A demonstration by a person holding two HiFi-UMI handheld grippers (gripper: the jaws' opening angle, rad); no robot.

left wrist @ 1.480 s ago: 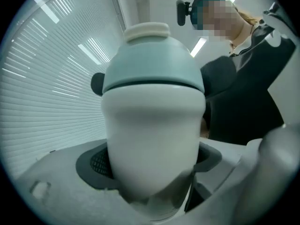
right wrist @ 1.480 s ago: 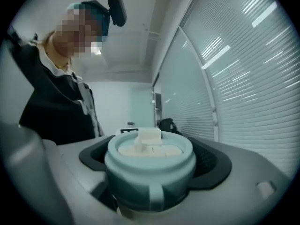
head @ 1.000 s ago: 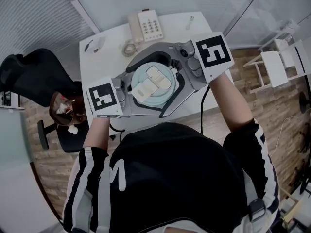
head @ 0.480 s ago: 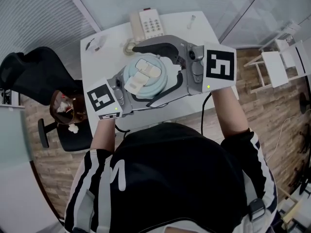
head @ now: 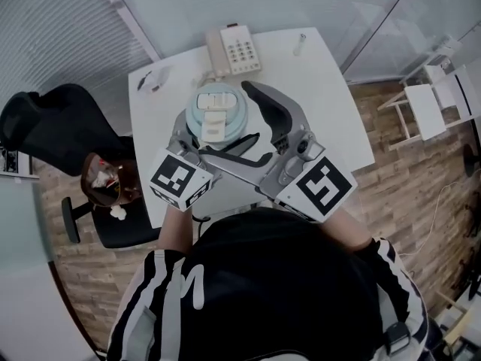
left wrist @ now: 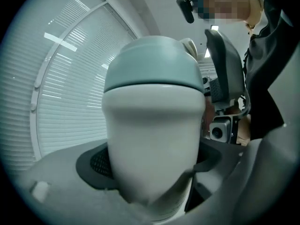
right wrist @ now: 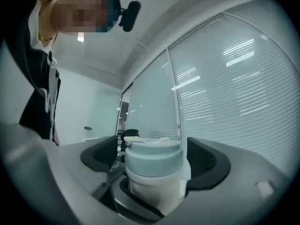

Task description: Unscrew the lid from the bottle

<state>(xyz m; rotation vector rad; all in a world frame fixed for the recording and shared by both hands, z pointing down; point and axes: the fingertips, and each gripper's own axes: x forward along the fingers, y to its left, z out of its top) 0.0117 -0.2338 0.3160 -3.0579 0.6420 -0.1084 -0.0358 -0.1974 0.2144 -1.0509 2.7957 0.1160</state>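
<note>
A white bottle (left wrist: 152, 139) with a pale blue flip-top lid (head: 216, 111) is held upright above the table. My left gripper (left wrist: 152, 161) is shut on the bottle's white body, just below the lid. My right gripper (right wrist: 152, 161) comes in from the near right, level with the lid (right wrist: 153, 161). Its jaws have just been closing a little, and the lid stands between them. The dark pads (right wrist: 101, 156) do not press on it; a gap shows on the left side. In the head view the right gripper's far finger (head: 272, 107) curves past the lid.
The white table (head: 331, 119) carries a beige telephone (head: 234, 50) just beyond the bottle, a small pen-like thing (head: 299, 43) and a small dark object (head: 152, 77). A black office chair (head: 52, 126) stands at the left, a white chair (head: 428, 100) at the right.
Both grippers swung round and the bottle moved away from the person, toward the telephone. The right gripper went from the bottle's right side to its near right, with both marker cubes closer to the body.
</note>
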